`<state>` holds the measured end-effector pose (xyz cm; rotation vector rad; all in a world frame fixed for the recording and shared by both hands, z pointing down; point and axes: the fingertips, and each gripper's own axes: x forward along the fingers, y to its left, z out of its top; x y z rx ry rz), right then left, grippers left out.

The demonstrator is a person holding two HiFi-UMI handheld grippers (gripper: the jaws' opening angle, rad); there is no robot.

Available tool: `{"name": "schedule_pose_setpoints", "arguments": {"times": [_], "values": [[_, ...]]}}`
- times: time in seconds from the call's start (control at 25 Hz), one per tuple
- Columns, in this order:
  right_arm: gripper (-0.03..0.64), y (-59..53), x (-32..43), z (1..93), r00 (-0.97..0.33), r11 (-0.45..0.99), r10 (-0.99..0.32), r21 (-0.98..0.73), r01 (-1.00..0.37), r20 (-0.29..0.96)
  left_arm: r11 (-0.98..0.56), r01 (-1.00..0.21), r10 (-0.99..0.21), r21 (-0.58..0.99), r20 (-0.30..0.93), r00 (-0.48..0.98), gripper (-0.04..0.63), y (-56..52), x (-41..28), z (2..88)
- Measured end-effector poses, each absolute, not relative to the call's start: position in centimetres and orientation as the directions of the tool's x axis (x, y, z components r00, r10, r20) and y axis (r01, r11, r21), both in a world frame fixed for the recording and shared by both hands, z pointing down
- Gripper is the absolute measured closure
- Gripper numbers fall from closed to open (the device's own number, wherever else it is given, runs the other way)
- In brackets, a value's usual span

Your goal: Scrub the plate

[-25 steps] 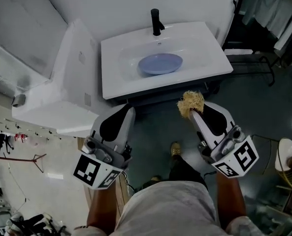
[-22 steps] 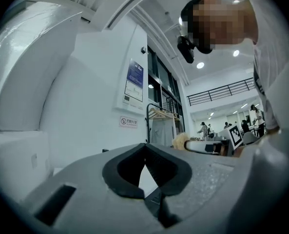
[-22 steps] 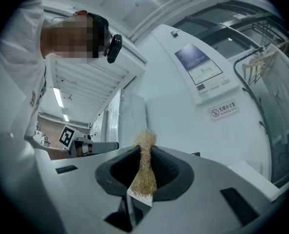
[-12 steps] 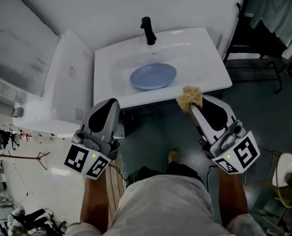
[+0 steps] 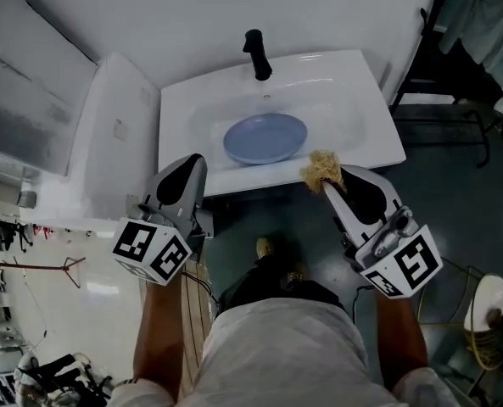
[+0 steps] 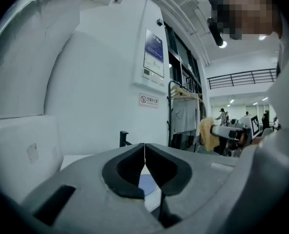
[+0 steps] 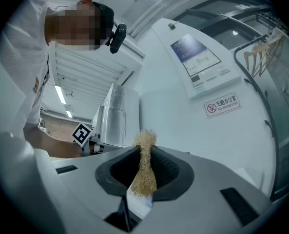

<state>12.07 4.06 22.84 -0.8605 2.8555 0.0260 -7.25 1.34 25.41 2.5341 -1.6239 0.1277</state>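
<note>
The blue plate (image 5: pixel 265 138) lies flat in the white sink (image 5: pixel 366 100), ahead of both grippers and touched by neither. The right gripper (image 5: pixel 330 186) clamps a straw-coloured scrub pad (image 5: pixel 321 169) at the sink's front edge. The left gripper (image 5: pixel 191 163), jaws pressed together and empty, points about level near the front-left rim.

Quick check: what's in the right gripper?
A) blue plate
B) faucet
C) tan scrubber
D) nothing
C: the right gripper has its jaws clamped on the scrubber, while the plate lies untouched in the sink.
</note>
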Motion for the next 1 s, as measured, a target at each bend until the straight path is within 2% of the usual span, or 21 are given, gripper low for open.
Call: {"name": "schedule_pose_setpoints", "arguments": {"times": [0.48,0.88,0.92,0.96,1.0], "values": [[0.555,-2.5,7.7,23.8,-0.829,0.832,-0.552,-0.003,-0.554,-0.093,-0.375,-0.917,-0.873,0.138,0.281,0.399,0.577,-6.5,-11.0,30.6],[0.555,-7.7,3.3,24.9,-0.802,0.802,-0.596,0.009,-0.597,-0.035,-0.398,-0.895,-0.757,0.202,0.478,0.445,0.571,-11.8,-13.0,37.0],[0.555,-8.0,3.0,25.1,-0.799,0.799,-0.6,0.009,-0.601,-0.029,-0.398,-0.891,-0.742,0.22,0.494,0.454,0.553,-12.2,-13.1,37.6],[0.554,-8.3,2.7,25.3,-0.797,0.797,-0.604,0.011,-0.604,-0.023,-0.397,-0.885,-0.726,0.241,0.507,0.464,0.498,-12.6,-13.1,38.2],[0.555,-8.6,2.4,25.4,-0.794,0.794,-0.608,0.013,-0.608,-0.017,-0.394,-0.881,-0.713,0.261,0.518,0.473,0.474,-12.9,-13.2,38.6]]}}
